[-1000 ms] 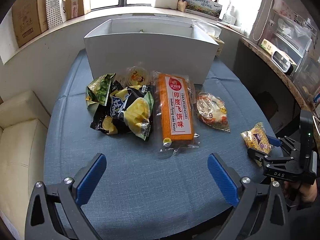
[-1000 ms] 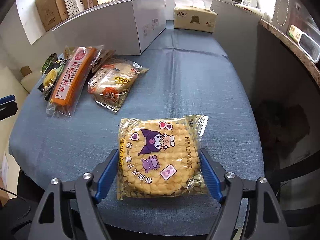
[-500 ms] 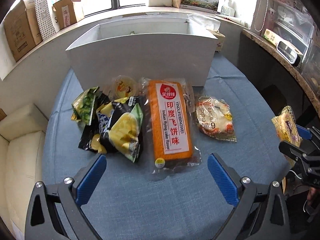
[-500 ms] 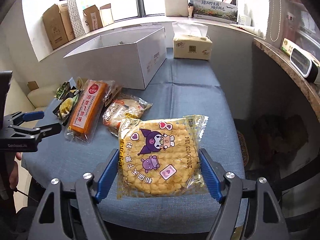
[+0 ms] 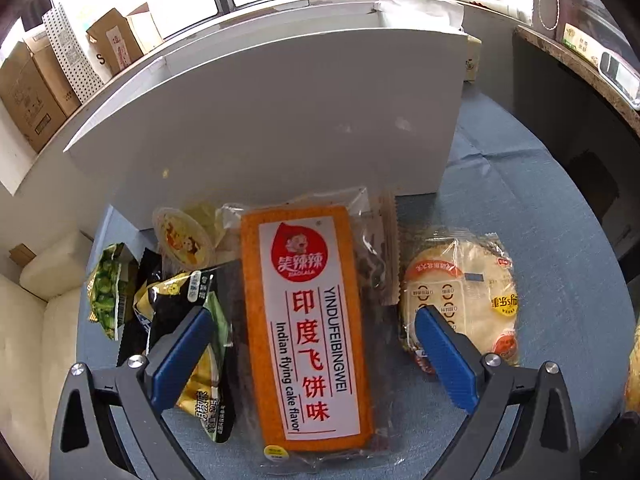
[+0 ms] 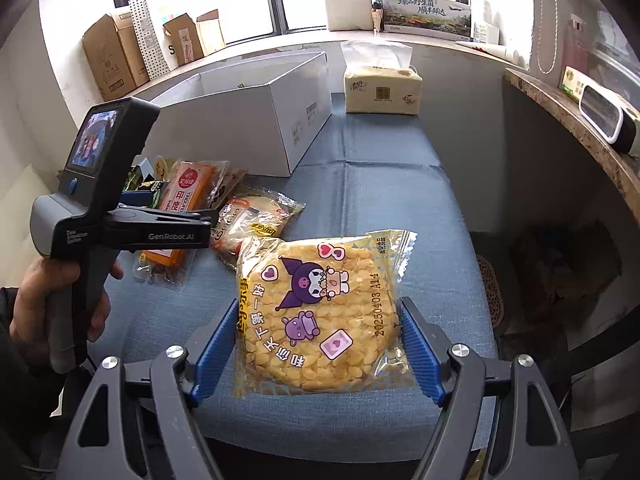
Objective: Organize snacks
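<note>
My right gripper is shut on a yellow round cracker pack with a purple cartoon print and holds it above the blue table. My left gripper is open, low over the long orange flying cake pack, with one finger on each side of it. The left gripper also shows in the right wrist view, over the same orange pack. The white open box stands right behind the snacks.
Left of the orange pack lie a black-and-yellow chip bag, a green pea bag and a jelly cup. A round bread pack lies to its right. A tissue pack stands behind the box. Cardboard boxes line the sill.
My left gripper has moved forward and down onto the orange pack, still open. My right gripper has lifted the cracker pack off the table and raised it.
</note>
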Available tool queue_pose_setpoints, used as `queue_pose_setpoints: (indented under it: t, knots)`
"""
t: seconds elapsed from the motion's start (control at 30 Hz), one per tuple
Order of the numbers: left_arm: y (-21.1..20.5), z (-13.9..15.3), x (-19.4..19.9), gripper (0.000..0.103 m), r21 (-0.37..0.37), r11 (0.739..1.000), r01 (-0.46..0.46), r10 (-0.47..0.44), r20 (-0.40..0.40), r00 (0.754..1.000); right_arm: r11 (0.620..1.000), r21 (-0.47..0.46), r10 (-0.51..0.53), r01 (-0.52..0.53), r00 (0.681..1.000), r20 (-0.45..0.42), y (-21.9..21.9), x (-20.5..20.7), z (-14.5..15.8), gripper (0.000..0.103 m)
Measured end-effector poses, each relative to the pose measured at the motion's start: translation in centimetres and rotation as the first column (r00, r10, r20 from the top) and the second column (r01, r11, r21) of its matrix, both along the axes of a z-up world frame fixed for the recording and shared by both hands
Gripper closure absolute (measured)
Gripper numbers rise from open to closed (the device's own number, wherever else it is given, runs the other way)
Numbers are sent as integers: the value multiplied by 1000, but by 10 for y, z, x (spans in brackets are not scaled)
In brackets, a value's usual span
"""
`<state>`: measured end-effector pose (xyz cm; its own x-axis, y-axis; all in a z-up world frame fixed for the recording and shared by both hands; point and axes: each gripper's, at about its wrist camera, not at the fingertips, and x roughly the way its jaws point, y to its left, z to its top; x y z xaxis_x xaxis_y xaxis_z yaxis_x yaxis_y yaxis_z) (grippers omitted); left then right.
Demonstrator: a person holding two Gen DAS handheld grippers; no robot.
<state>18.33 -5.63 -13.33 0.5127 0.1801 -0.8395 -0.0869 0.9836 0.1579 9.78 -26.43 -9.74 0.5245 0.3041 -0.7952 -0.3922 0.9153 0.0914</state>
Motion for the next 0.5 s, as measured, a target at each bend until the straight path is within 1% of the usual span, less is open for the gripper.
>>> queue_pose_setpoints:
  t: [0.13, 0.23, 0.3, 0.33, 0.37, 0.43, 0.5]
  knots:
    - [0, 0, 6, 0, -10, 1000, -23, 23, 2, 1000, 1000, 0, 4, -4, 1000, -8, 2, -1, -4, 22]
    - [1, 0, 5, 0, -3, 1000, -4, 4, 18, 1000, 1000, 4, 4, -4, 1000, -15, 1, 0, -5, 22]
    - [3, 0, 1, 3, 2, 1000, 3, -3, 18, 1000, 1000, 6, 1, -1, 1000, -17, -1, 2, -6, 22]
    - [3, -1, 0, 21, 29, 1000, -7, 7, 13, 1000, 1000, 6, 0, 1, 1000, -18, -2, 3, -7, 22]
    - [4, -2, 0, 30, 43, 999, -2, 2, 8, 1000, 1000, 6, -2, 2, 1000, -19, -2, 4, -7, 22]
    - [7, 2, -5, 40, 32, 999, 7, -7, 10, 1000, 1000, 8, -4, 5, 1000, -18, -3, 4, -7, 22]
    - [10, 6, -10, 41, 7, 1000, 19, -19, 19, 1000, 1000, 7, -5, 5, 1000, -16, -2, 5, -7, 22]
